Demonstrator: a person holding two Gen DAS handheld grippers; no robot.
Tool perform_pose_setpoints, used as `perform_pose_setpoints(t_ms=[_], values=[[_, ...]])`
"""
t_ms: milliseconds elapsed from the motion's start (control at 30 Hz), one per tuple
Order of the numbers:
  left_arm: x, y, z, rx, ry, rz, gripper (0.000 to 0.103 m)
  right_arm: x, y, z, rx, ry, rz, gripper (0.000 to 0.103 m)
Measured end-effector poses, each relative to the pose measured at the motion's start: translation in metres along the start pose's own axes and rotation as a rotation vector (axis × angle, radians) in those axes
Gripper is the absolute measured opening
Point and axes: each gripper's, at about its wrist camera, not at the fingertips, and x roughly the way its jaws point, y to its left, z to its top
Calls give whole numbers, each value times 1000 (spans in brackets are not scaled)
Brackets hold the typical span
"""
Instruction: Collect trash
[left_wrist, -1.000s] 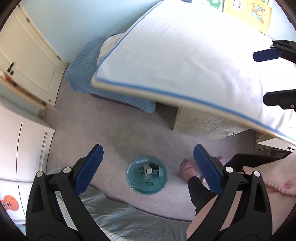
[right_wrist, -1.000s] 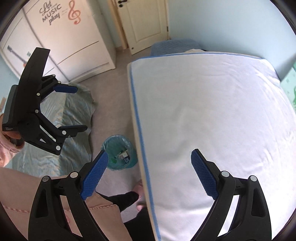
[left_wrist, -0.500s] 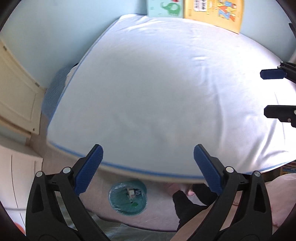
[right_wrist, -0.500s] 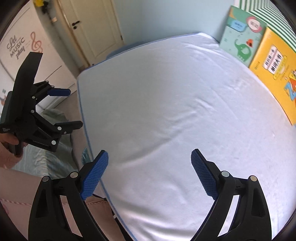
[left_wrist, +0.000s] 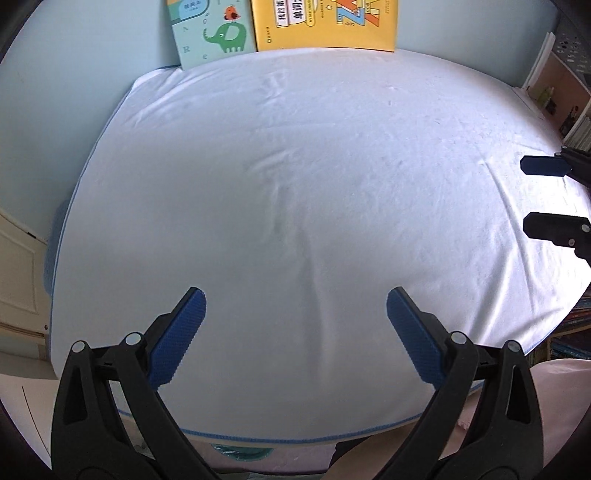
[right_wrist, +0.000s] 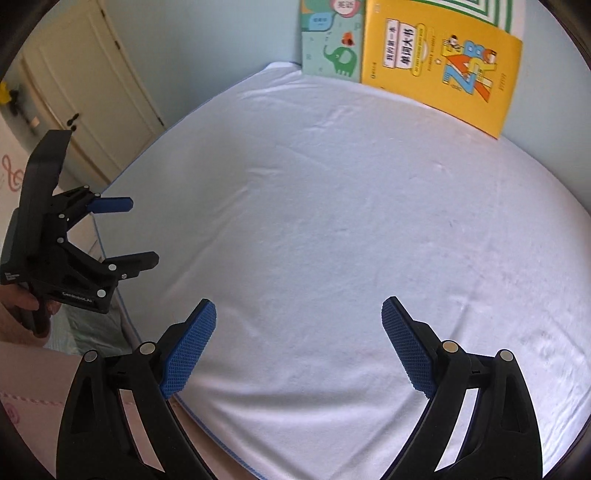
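Left wrist: left tongs (left_wrist: 295, 317) spread wide, empty, over the white bed (left_wrist: 295, 192); the teal trash bin (left_wrist: 240, 453) peeks out below them, under the bed's edge. Right wrist: right tongs (right_wrist: 298, 332) likewise released above the bed, no bin visible

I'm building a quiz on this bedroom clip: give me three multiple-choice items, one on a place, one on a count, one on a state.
1. Where does the yellow picture book stand?
A. flat in the middle of the bed
B. upright against the wall at the far edge of the bed
C. on the floor

2. How many books with an elephant on the cover show?
A. one
B. three
C. none

3. How are both tools?
A. shut on trash
B. shut, empty
C. open, empty

Answers:
1 B: the yellow picture book leans on the wall behind the white fitted bed sheet.
2 A: only one green elephant book shows.
3 C: the left tool and the right tool have fingers apart with nothing between.
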Motion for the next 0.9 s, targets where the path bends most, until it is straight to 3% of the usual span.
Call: perform_pose_setpoints(t_ms=[467,900], values=[[22,-53,55,110,-11,-46,96,-23,-62,-26,197,-56,-68,91],[39,-60,69,130,14,-71,96,-20,-74,-39,294,-71,-100,91]])
